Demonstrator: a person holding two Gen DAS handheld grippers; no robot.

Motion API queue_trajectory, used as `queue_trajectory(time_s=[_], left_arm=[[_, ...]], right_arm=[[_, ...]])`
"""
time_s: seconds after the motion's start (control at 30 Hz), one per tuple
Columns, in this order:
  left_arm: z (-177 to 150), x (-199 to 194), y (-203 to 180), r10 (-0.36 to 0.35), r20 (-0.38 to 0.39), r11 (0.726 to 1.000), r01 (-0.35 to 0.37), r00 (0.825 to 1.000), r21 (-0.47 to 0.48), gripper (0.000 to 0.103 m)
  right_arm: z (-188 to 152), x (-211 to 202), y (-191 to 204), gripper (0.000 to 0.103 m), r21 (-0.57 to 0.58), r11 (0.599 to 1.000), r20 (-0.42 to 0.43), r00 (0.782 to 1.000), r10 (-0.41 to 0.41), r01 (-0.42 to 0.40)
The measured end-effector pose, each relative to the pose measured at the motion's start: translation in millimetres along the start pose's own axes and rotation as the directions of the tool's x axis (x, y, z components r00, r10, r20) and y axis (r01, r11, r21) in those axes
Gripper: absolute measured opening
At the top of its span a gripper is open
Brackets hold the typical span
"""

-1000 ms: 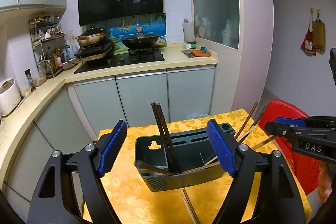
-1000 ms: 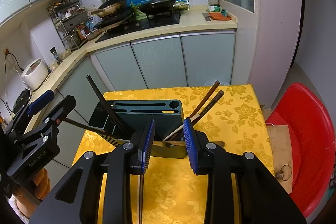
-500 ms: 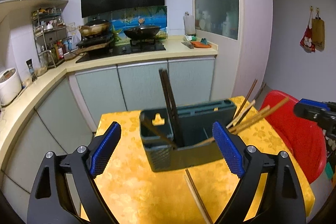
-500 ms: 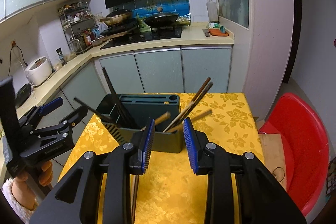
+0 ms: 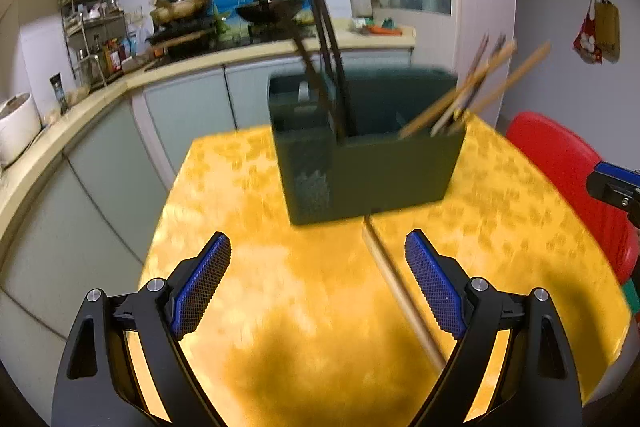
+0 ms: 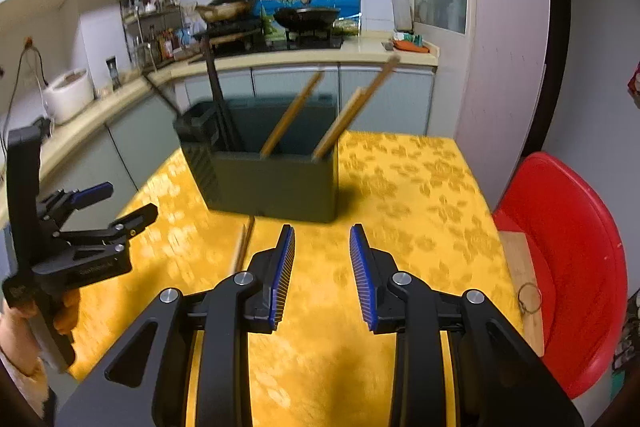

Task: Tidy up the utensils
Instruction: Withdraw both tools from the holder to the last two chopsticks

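A dark green utensil holder stands on the table, which is covered with a yellow patterned cloth. Wooden chopsticks lean out of its right compartment and dark chopsticks out of its left. A loose wooden chopstick lies on the cloth, one end by the holder's base. The left gripper hovers over the cloth with jaws spread wide, nothing between the pads. The right gripper has its jaws narrowly apart and empty. A red chair stands beside the table.
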State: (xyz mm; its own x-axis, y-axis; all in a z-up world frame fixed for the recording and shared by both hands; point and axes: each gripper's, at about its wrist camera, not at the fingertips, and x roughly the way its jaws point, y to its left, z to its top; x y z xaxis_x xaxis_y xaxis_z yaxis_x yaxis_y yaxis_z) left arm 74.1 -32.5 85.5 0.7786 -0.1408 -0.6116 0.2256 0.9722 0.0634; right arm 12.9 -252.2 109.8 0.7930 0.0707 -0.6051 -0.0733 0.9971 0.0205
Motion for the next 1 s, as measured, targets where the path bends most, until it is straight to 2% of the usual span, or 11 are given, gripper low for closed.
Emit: queue_trajectory(time_s=[0.2, 0.37, 0.67, 1.0], left_arm=[[-55, 15, -2, -0.008, -0.087, 1.000, 0.006, 0.996, -0.014, 0.086], [-83, 15, -3, 0.003, -0.119, 1.000, -0.005, 0.993, -0.021, 0.086], [-108, 18, -4, 0.007, -0.173, 0.999, -0.013, 0.985, -0.036, 0.086], [-109, 18, 6, -0.022, -0.169, 0.996, 0.007, 0.985, -0.094, 0.086]], right_arm=[[-53, 20, 12, 0.028, -0.023, 1.000, -0.067, 0.998, 0.016, -0.017], [-83, 26, 20, 0.028, -0.033, 0.998, -0.096, 0.994, 0.050, -0.054], [-117, 36, 46, 0.028, -0.068, 0.989, -0.173, 0.978, 0.120, -0.134], [-126, 38, 80, 0.028, -0.113, 0.972, -0.198, 0.963, 0.182, -0.207]])
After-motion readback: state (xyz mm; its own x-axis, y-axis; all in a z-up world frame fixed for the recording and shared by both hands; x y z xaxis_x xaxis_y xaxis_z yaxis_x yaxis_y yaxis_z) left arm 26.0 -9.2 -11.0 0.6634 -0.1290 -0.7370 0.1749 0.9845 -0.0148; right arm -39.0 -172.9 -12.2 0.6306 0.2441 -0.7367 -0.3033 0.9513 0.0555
